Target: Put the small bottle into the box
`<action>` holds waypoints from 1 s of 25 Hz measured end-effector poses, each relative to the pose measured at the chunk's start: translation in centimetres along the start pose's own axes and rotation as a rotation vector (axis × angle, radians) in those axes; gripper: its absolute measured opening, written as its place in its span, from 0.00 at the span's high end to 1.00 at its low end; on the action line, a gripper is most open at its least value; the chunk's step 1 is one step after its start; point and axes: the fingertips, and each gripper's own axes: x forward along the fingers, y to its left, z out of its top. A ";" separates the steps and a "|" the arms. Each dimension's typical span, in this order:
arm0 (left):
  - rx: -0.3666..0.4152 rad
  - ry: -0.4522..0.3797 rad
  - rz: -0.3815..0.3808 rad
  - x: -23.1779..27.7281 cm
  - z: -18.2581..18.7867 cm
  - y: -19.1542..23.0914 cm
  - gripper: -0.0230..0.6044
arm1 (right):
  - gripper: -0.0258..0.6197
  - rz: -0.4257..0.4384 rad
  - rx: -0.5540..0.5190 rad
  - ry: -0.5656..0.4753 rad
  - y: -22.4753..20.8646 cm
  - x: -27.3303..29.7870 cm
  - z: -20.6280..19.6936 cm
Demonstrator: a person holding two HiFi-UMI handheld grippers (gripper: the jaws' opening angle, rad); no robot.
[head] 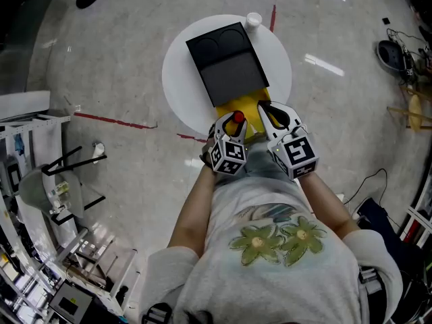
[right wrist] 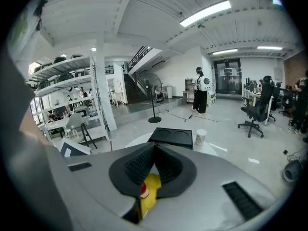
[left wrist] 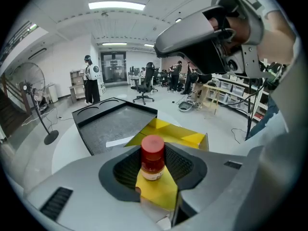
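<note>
Insertion looks to be the step in hand. In the head view, my left hand-held gripper [head: 233, 122] carries the small bottle [head: 237, 117] upright, right over the open yellow box [head: 248, 106] at the near edge of the round white bench [head: 179, 69]. The right hand-held gripper [head: 273, 115] sits at the box's right side, and a flat black tray [head: 226, 59] lies just beyond.

In the left gripper view, the ribbed black pads are clamped on the bottle's body. It is a small glossy reddish cylinder with a matte red cap and a pale label band, and folded yellow card shows below it.

In the right gripper view, the pads pinch together on a thin yellow flap; I judge this hand is holding the box open.

Next I would lower the bottle straight into the opening, upright and clear of the flaps, before letting go. The smooth bottle could slip, and the light card would buckle if nudged.
</note>
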 end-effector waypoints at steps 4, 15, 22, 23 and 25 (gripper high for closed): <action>0.026 0.003 0.002 0.0 -0.4 -0.2 0.73 | 0.96 0.002 -0.006 0.002 0.2 0.2 0.0; -0.016 0.088 -0.044 -0.5 -1.0 -0.7 0.59 | 0.96 -0.005 -0.025 -0.005 0.9 -0.7 0.7; -0.072 -0.013 -0.068 -3.7 2.5 -0.6 0.59 | 0.96 -0.011 -0.041 -0.018 0.9 -1.3 1.4; -0.082 -0.036 -0.060 -4.3 3.2 -0.4 0.59 | 0.96 -0.011 -0.040 -0.019 1.0 -1.5 1.5; -0.105 -0.084 -0.040 -5.6 4.7 0.3 0.61 | 0.96 -0.005 -0.035 -0.021 1.1 -1.8 1.5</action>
